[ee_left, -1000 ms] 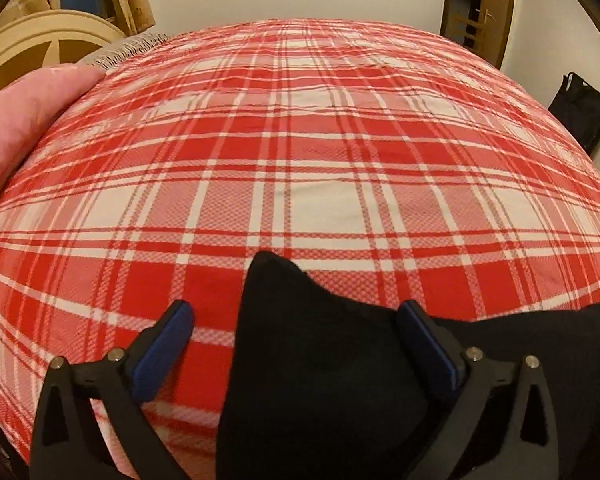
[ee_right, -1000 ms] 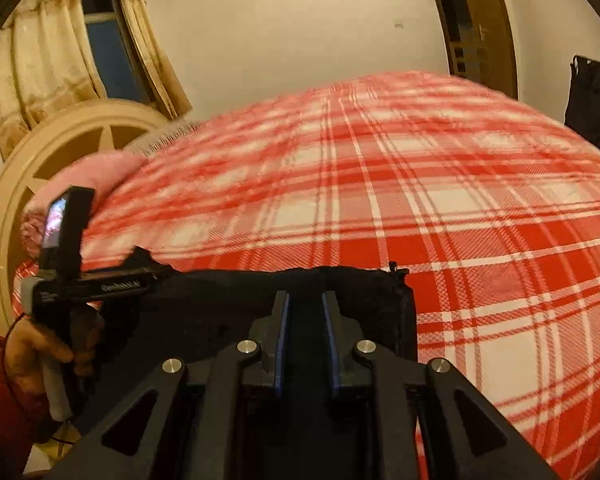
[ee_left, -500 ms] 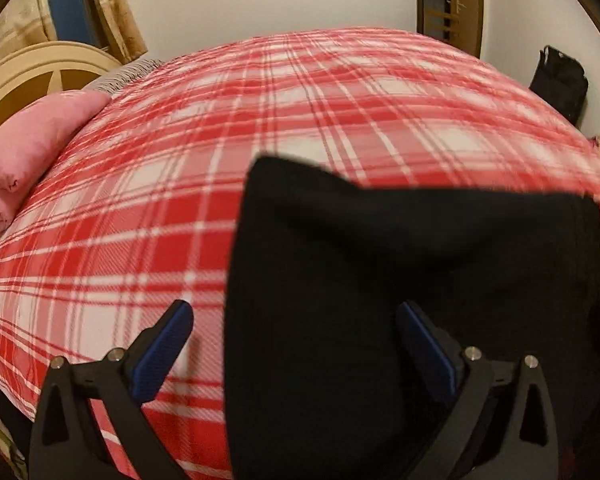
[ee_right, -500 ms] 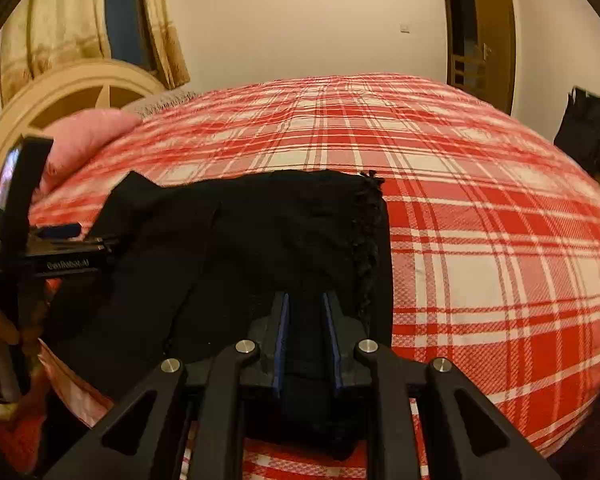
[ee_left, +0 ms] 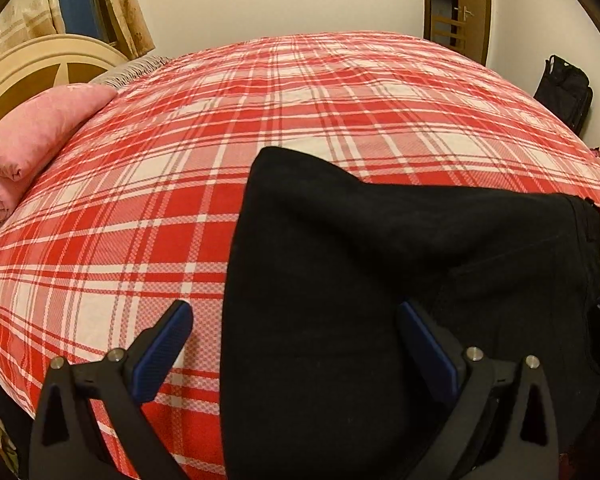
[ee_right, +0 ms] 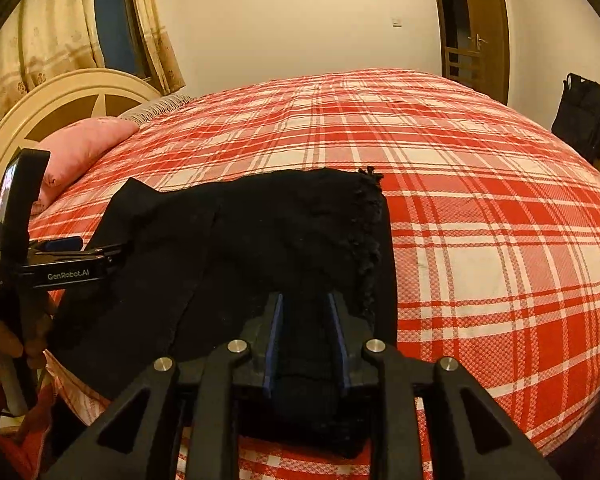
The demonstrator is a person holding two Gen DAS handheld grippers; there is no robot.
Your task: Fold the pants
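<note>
Black pants [ee_left: 380, 260] lie folded on the red plaid bed [ee_left: 140, 220], near its front edge. My left gripper [ee_left: 296, 332] is open wide just above them, its right finger over the cloth and its left finger over bare bedspread. In the right wrist view the pants [ee_right: 240, 240] spread to the left, their frayed hem at the right. My right gripper [ee_right: 305, 320] still has a bunch of the black cloth between its pads, and its jaws are opening. The left gripper [ee_right: 100, 249] shows there at the pants' left edge, held by a hand [ee_right: 4, 340].
A pink pillow [ee_left: 40, 136] and a cream headboard [ee_right: 72, 96] stand at the far left. A black bag [ee_right: 584, 116] leans on the wall at the right, beside a wooden door [ee_right: 476, 28]. The bedspread [ee_right: 480, 240] runs far and right beyond the pants.
Both grippers drew back toward the bed's near edge, so more of the pants lies in view. The right jaws have widened a little. Little moved in the last half second.
</note>
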